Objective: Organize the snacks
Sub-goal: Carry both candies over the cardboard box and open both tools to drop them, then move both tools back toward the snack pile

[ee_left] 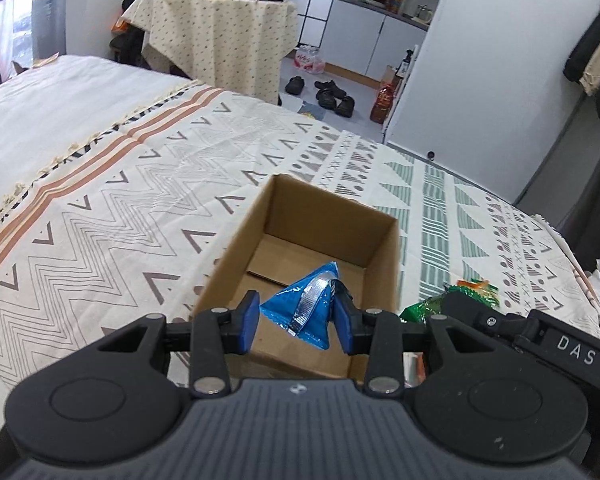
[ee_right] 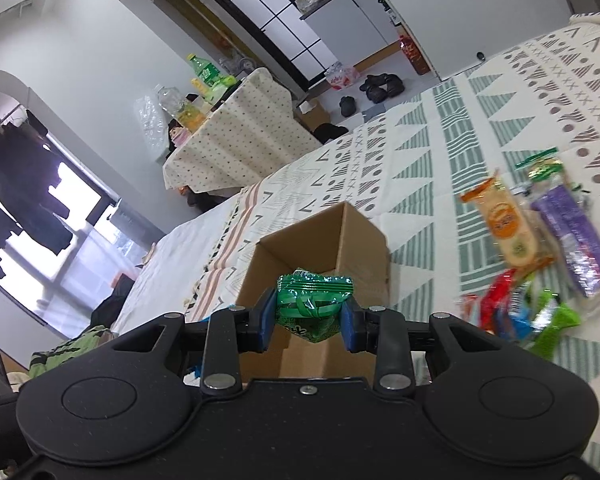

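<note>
An open brown cardboard box (ee_left: 320, 216) stands on the patterned bedspread; it also shows in the right wrist view (ee_right: 364, 240). My left gripper (ee_left: 298, 320) is shut on a blue snack packet (ee_left: 304, 304) and holds it over the box's near edge. My right gripper (ee_right: 310, 320) is shut on a green snack packet (ee_right: 314, 300) just in front of the box's near side. In the left wrist view the right gripper's black body (ee_left: 540, 336) and its green packet (ee_left: 452, 300) show to the right of the box.
Several loose snack packets lie on the bedspread right of the box: an orange one (ee_right: 504, 224), a purple one (ee_right: 572, 232), a red one (ee_right: 496, 300) and a green one (ee_right: 552, 320). A cloth-covered table (ee_left: 216, 36) with bottles stands beyond the bed. Shoes (ee_left: 332, 96) lie on the floor.
</note>
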Motion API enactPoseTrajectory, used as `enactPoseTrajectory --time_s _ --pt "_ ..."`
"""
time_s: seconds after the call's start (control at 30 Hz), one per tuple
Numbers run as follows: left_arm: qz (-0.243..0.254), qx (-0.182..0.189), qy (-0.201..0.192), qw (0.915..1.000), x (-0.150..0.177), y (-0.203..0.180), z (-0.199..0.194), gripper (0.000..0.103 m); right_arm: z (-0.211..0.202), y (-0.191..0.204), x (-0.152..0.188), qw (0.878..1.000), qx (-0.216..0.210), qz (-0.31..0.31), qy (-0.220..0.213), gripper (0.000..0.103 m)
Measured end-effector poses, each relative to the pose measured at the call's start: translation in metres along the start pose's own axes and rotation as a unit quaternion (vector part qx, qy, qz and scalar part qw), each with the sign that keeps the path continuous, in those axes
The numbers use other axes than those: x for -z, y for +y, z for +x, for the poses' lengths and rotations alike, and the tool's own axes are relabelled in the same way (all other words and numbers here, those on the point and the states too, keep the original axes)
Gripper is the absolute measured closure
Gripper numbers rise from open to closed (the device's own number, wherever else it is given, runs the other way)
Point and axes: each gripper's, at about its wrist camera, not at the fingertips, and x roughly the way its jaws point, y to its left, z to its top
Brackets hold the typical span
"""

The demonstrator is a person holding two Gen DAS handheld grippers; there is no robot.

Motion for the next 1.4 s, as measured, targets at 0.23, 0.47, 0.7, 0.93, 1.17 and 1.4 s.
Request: enactPoseTrajectory --time_s 0.23,0.47,0.7,0.93,1.17,1.4 --pt "-0.010 0.000 0.019 0.9998 -0.008 0.019 0.020 0.064 0.030 0.012 0.002 1.000 -0.013 0.003 0.017 0.071" --pt "-0.027 -0.004 0.040 0.9989 -0.009 0.029 0.039 0.059 0.052 0.022 0.006 0.999 -0.015 -0.007 0.040 0.070" --pt "-0.033 -0.016 0.045 0.9983 -0.012 0.033 0.040 0.038 0.057 0.018 0.007 0.999 -0.006 -0.010 0.045 0.062" --pt "-0.036 -0.025 0.044 0.9981 -0.012 0.036 0.030 0.018 0.048 0.019 0.007 0.999 0.006 -0.011 0.036 0.045" --pt "-0.023 -0.040 0.052 0.9976 -0.004 0.029 0.019 0.011 0.026 0.019 0.005 0.999 0.034 -0.026 0.025 0.029" --pt "-0.018 -0.036 0.052 0.9978 0.002 0.020 0.008 0.001 0.003 0.019 0.005 0.996 0.069 -0.055 0.024 0.015"
